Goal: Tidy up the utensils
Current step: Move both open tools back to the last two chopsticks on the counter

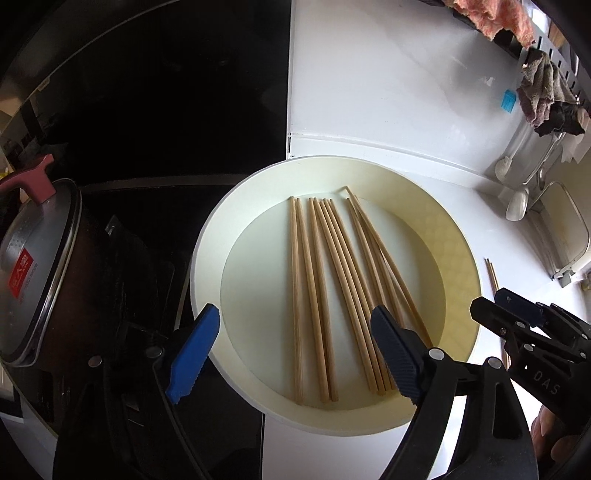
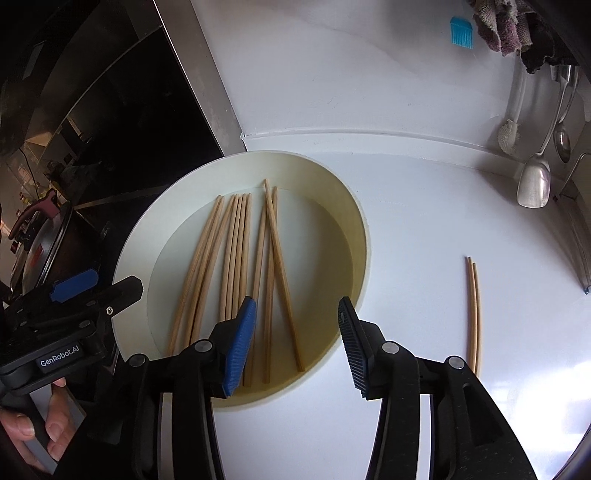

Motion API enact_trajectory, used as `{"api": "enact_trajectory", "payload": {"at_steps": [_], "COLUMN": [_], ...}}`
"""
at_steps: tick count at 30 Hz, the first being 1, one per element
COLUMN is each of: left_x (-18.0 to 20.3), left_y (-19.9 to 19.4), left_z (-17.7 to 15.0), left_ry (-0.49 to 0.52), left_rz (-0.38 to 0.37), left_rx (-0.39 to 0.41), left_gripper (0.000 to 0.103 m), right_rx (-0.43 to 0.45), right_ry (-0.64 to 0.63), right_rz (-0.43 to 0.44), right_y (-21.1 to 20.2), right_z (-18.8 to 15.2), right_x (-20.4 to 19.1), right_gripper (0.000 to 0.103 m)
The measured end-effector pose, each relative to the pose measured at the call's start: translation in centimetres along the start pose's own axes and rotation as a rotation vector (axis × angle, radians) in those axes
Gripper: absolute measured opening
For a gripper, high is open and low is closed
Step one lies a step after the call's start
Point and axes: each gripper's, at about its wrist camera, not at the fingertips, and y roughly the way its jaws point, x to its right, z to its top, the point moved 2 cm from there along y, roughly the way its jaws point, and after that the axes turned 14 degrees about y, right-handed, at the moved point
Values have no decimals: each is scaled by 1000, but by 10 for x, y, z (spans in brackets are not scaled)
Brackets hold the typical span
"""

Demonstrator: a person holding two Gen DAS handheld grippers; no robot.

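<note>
Several wooden chopsticks [image 1: 321, 295] lie roughly side by side in a round cream plate [image 1: 207, 258] on the white counter. My left gripper [image 1: 295, 312] hovers above the plate's near half, jaws wide open, nothing pressed between the blue pads. In the right wrist view the same chopsticks [image 2: 236, 266] fan out in the plate [image 2: 140, 236]. My right gripper [image 2: 296, 301] is open over the plate's near right rim, holding nothing. Two more chopsticks [image 2: 472, 314] lie together on the counter to the right of the plate, also visible as a pair of chopsticks [image 1: 493, 277] in the left wrist view.
A lidded pot [image 1: 37, 266] stands on the black stove [image 1: 147, 110] left of the plate. A spatula [image 2: 533, 181], a spoon, a dish brush [image 2: 508, 133] and cloths [image 2: 502, 29] hang on the right wall. A blue brush head [image 2: 461, 31] lies at the back.
</note>
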Motion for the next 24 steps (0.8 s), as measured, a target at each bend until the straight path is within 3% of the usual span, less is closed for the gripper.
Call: {"api": "enact_trajectory", "payload": {"at_steps": [14, 24], "left_x": [33, 74], "left_y": [-36, -46], "left_z": [-20, -27], "left_ry": [-16, -2], "left_rz": [6, -12], "left_rx": [26, 32], "left_gripper": [85, 85], "right_rx": [4, 48], "right_ry": [-4, 36], "right_rz": [-22, -100], "right_y": [-34, -65], "right_z": [-28, -44], "right_x": [40, 101], "right_gripper": [50, 52]}}
